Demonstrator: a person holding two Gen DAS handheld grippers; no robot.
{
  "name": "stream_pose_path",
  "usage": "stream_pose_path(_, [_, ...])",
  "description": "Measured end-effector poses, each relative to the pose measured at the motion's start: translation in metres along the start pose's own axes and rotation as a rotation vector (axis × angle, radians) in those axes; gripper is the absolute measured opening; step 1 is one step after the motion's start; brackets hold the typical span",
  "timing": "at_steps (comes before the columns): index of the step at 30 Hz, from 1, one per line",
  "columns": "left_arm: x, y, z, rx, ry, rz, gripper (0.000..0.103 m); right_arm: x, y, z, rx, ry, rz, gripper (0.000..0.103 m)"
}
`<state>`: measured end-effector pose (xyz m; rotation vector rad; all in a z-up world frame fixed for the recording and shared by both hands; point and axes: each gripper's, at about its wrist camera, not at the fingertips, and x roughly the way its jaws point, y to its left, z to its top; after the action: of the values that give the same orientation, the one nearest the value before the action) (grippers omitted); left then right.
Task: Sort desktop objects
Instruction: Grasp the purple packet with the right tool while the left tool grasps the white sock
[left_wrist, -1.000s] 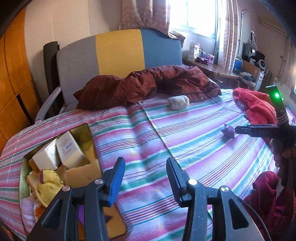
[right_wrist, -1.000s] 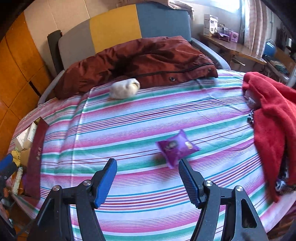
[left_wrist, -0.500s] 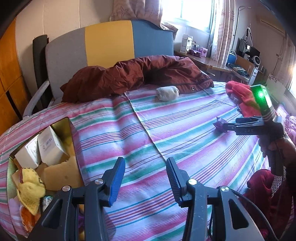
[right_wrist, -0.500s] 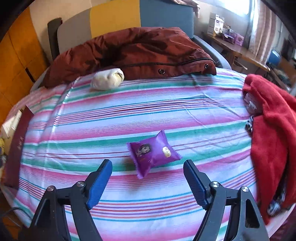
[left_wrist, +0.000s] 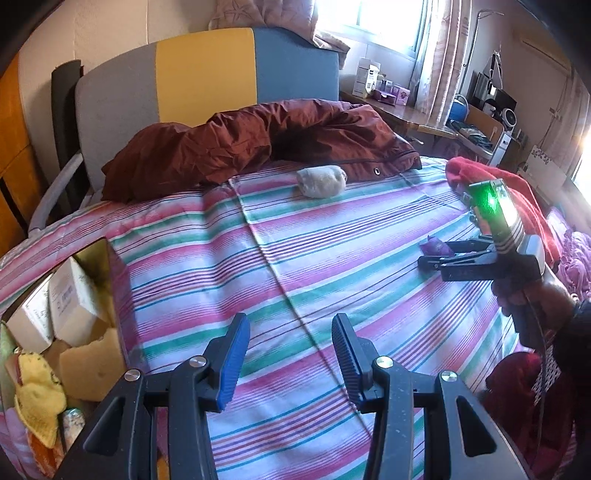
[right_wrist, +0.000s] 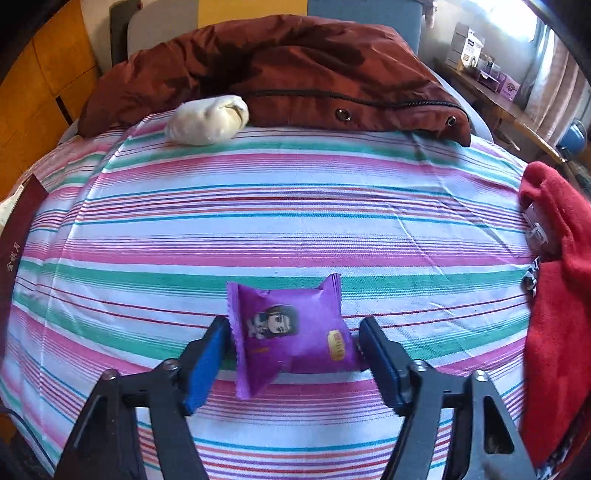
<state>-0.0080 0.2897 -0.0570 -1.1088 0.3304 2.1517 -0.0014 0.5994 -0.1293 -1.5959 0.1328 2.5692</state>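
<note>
A purple snack packet (right_wrist: 295, 314) lies on the striped bedsheet (right_wrist: 258, 206). My right gripper (right_wrist: 293, 328) points down at it with a jaw on each side. The jaws are closing, and the pads are at the packet's edges without squeezing it visibly. In the left wrist view, the right gripper (left_wrist: 428, 258) is low on the bed at the right, held by a hand, and the packet (left_wrist: 436, 246) shows at its tips. My left gripper (left_wrist: 290, 325) hovers over the sheet, open, with nothing between its fingers. An open box (left_wrist: 92, 254) of sorted items sits at its left.
A rolled white sock (right_wrist: 207, 120) lies near a maroon jacket (right_wrist: 295, 66) at the head of the bed. A red garment (right_wrist: 554, 295) covers the right edge. The box holds white cartons (left_wrist: 70, 291) and a yellow cloth (left_wrist: 37, 398). A desk (left_wrist: 406, 114) stands beyond.
My right gripper has come down toward the purple packet, which now sits between its jaws instead of ahead of them. The left gripper has drifted slightly, and the box now sits further left in its view.
</note>
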Motion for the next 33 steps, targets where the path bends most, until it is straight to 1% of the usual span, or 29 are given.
stream_pose_path(2, [0.004, -0.004, 0.006, 0.000, 0.005, -0.014, 0.046, 0.000, -0.003, 0.000, 0.011, -0.001, 0.014, 0.070])
stream_pose_path(6, [0.011, -0.014, 0.020, 0.013, 0.002, -0.035, 0.046, -0.003, -0.015, 0.000, 0.070, -0.010, 0.082, 0.073])
stream_pose_path(10, [0.021, -0.023, 0.037, 0.029, 0.001, -0.047, 0.046, -0.003, -0.018, 0.001, 0.072, -0.004, 0.070, 0.072])
stream_pose_path(12, [0.027, -0.025, 0.044, 0.030, 0.001, -0.048, 0.046, -0.003, -0.018, 0.001, 0.065, -0.001, 0.056, 0.064])
stream_pose_path(15, [0.041, -0.026, 0.057, 0.013, 0.014, -0.068, 0.046, -0.005, -0.018, 0.001, 0.065, -0.002, 0.056, 0.058])
stream_pose_path(18, [0.055, -0.025, 0.065, -0.005, 0.035, -0.083, 0.046, -0.007, -0.018, 0.001, 0.063, -0.001, 0.050, 0.055])
stream_pose_path(25, [0.100, -0.024, 0.082, -0.028, 0.115, -0.119, 0.046, -0.006, -0.011, 0.001, 0.042, 0.004, 0.018, 0.053])
stream_pose_path(28, [0.118, -0.021, 0.095, -0.043, 0.127, -0.138, 0.046, -0.006, -0.011, 0.002, 0.045, 0.005, 0.013, 0.052])
stream_pose_path(29, [0.124, -0.020, 0.099, -0.049, 0.132, -0.134, 0.047, -0.006, -0.011, 0.002, 0.042, 0.005, 0.010, 0.051])
stream_pose_path(31, [0.138, -0.018, 0.112, -0.070, 0.141, -0.136, 0.052, -0.006, -0.011, 0.002, 0.036, 0.006, 0.009, 0.051])
stream_pose_path(33, [0.147, -0.018, 0.124, -0.096, 0.143, -0.145, 0.061, -0.006, -0.011, 0.003, 0.036, 0.008, 0.008, 0.051])
